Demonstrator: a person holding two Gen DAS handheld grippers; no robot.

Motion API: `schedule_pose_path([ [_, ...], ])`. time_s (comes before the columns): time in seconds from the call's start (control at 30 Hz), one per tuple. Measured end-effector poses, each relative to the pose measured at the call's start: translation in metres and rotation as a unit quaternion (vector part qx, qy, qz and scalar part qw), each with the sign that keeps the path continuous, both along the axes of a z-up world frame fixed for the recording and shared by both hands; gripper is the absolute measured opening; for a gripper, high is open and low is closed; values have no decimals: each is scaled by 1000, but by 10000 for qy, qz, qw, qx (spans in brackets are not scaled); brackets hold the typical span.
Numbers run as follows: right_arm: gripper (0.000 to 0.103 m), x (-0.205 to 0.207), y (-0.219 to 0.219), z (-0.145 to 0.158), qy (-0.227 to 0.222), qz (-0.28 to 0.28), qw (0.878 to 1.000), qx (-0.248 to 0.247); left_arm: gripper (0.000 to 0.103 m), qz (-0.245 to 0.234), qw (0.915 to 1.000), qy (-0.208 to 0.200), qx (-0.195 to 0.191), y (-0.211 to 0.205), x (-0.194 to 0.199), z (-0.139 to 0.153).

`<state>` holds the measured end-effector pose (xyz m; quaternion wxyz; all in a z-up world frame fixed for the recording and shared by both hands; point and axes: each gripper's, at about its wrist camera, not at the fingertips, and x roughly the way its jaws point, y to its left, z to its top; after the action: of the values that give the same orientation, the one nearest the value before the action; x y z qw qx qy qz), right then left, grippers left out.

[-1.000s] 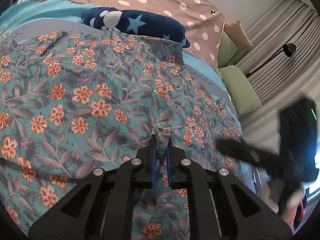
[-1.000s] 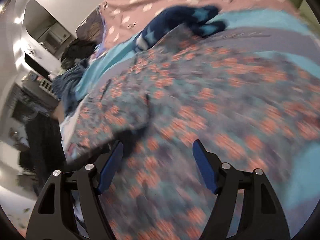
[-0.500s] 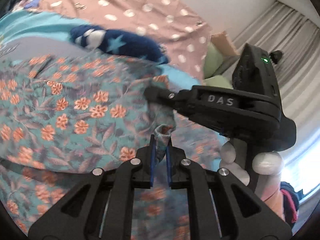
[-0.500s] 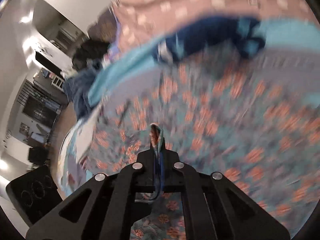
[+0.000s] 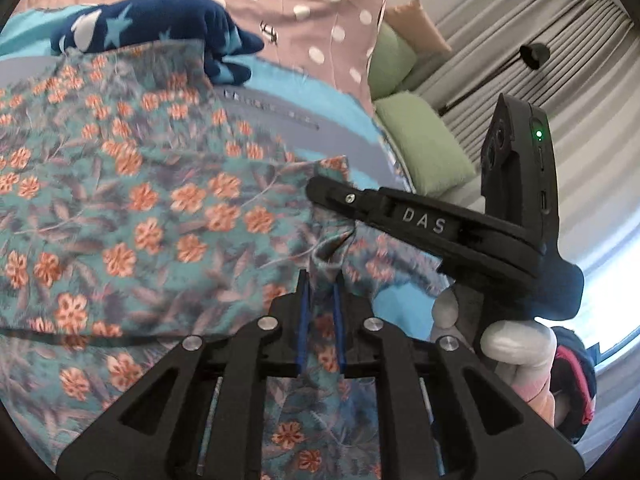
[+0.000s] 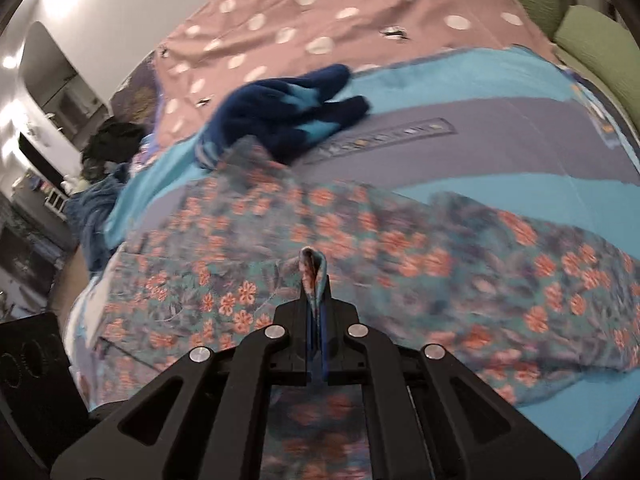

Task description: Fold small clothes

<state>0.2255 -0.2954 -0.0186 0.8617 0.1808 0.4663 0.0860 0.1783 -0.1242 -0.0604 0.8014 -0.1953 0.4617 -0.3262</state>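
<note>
A teal garment with orange flowers [image 5: 140, 208] lies spread on the bed; it also shows in the right wrist view [image 6: 400, 248]. My left gripper [image 5: 320, 292] is shut on a bunched fold of it. My right gripper [image 6: 317, 300] is shut on another pinched fold of the same garment. In the left wrist view the right gripper [image 5: 320, 194] reaches in from the right, just above and beyond my left fingertips, its jaws hidden in the cloth. The cloth is lifted between the two grips.
A dark blue star-patterned garment [image 5: 160, 28] [image 6: 288, 116] lies at the floral garment's far edge. The bed has a blue-and-grey sheet [image 6: 480, 116] and a pink dotted cover [image 5: 280, 4]. Green pillows [image 5: 424, 148] and curtains are at the right.
My right gripper came in open, shut on a fold of the floral garment beside my left gripper, and now lifts it. My left gripper stayed shut on its fold and rose with it.
</note>
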Motion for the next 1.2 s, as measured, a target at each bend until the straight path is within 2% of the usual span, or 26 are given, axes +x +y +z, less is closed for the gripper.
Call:
schedule_pose_path([
  [0.03,3,-1,0,-5,-5,3,10000,69,25,-10,10000,17,45,0,0,-2],
  [0.07,4,2,2,-7,1,-13,10000,91,34,-13,10000,31,92,1,-1,-3],
  [0.1,8,1,0,-10,29,-42,10000,77,49,23,9999,26,142,3,-3,-2],
  [0.13,9,1,-2,-15,125,-67,9999,-9,50,86,9998,-20,205,8,-5,-1],
  [0.17,15,1,-2,-16,170,-91,9998,-49,51,104,9996,-78,239,14,-8,1],
  [0.2,27,-2,-4,-17,187,-185,9996,-130,54,136,9994,-167,280,21,-11,5],
  [0.23,29,-7,-6,-15,133,-249,9994,-204,57,207,9988,-287,344,30,-15,8],
  [0.37,31,-29,-10,0,-126,-162,9991,-380,58,1020,9878,-818,842,106,-29,22],
  [0.47,31,-46,1,9,-284,234,9990,-234,57,1851,9751,-720,990,176,-30,20],
  [0.53,31,-55,16,9,-282,788,9963,171,55,2406,9604,-623,1259,219,-29,11],
  [0.57,34,-59,23,4,-199,1047,9936,373,54,2548,9540,-608,1455,232,-27,4],
  [0.6,40,-61,32,-3,-74,1238,9912,466,45,2686,9432,-538,1877,245,-20,-9],
  [0.63,41,-62,42,-16,153,1307,9911,223,38,2775,9333,-461,2231,253,-15,-16],
  [0.67,40,-62,49,-26,315,1246,9916,-160,39,2890,9296,-169,2280,271,-9,-35],
  [0.7,39,-65,53,-31,275,1194,9919,-338,38,2995,9353,-132,1879,284,-13,-34],
  [0.73,39,-70,52,-30,178,1114,9931,-318,38,3090,9363,-45,1671,293,-14,-31],
  [0.77,39,-75,48,-27,131,1008,9946,-197,38,3224,9294,-55,1794,296,-16,-26],
  [0.83,39,-89,23,-15,-80,602,9979,240,37,3232,9243,-200,2021,292,-19,-22],
  [0.9,41,-101,-6,-10,-240,164,9986,436,35,3178,9288,-281,1887,288,-30,-19],
  [1.0,42,-124,-74,-11,-252,-903,9934,667,35,3030,9370,-504,1661,270,-37,-4],
  [1.1,43,-154,-155,-23,-123,-2223,9691,1062,35,2633,9494,-829,1499,233,-38,16],
  [1.17,44,-178,-206,-33,-101,-3110,9406,1357,35,2197,9606,-982,1392,203,-34,25],
  [1.2,45,-193,-233,-43,-75,-3563,9212,1562,35,2070,9633,-1001,1386,190,-32,26],
])
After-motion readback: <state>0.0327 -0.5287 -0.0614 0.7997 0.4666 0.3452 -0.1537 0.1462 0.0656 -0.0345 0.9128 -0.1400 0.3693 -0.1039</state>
